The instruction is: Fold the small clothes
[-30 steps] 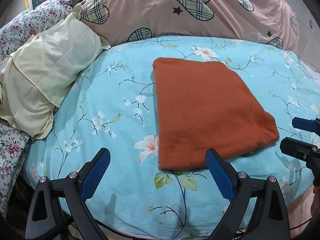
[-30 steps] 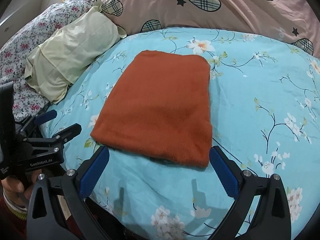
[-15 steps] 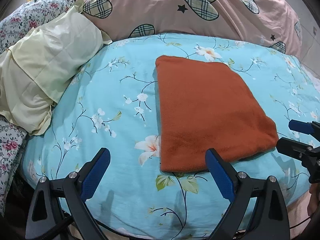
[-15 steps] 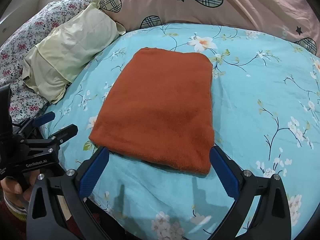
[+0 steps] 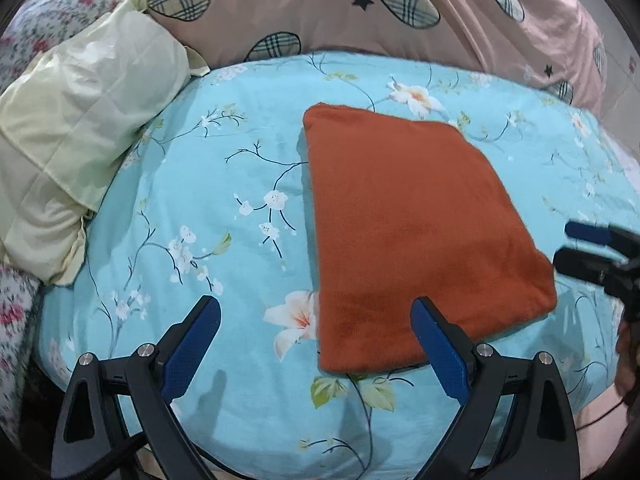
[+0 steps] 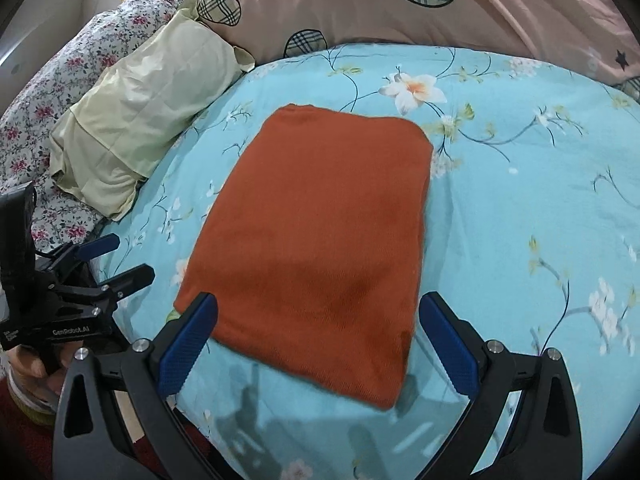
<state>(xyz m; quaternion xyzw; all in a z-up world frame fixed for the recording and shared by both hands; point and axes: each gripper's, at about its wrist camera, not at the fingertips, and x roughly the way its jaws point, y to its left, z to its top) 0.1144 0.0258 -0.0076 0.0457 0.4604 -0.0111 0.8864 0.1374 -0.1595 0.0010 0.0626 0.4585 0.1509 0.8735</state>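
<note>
The rust-orange knitted garment (image 5: 416,240), already folded into a flat rectangle, lies on the light-blue floral bed sheet (image 5: 224,184), well apart from the pale-yellow quilted pillow (image 5: 76,128) and the pink quilt with plaid hearts (image 5: 400,12).

Change over the last second: both tools have closed in on the near edge of the garment. In the left wrist view the garment's near-left corner now sits between the blue pads, where earlier it lay farther ahead. In the right wrist view the near edge now spans almost the full gap between the pads.

Tool state:
- Left tool (image 5: 316,332): jaws spread wide, holding nothing, near-left corner of the garment between them.
- Right tool (image 6: 320,328): jaws spread wide, holding nothing, positioned over the near edge.

The garment itself has not shifted or creased.

Judgement: the approach is nearly complete. The likely next step is a two-corner pinch of the near edge for a further fold toward the far edge.
</note>
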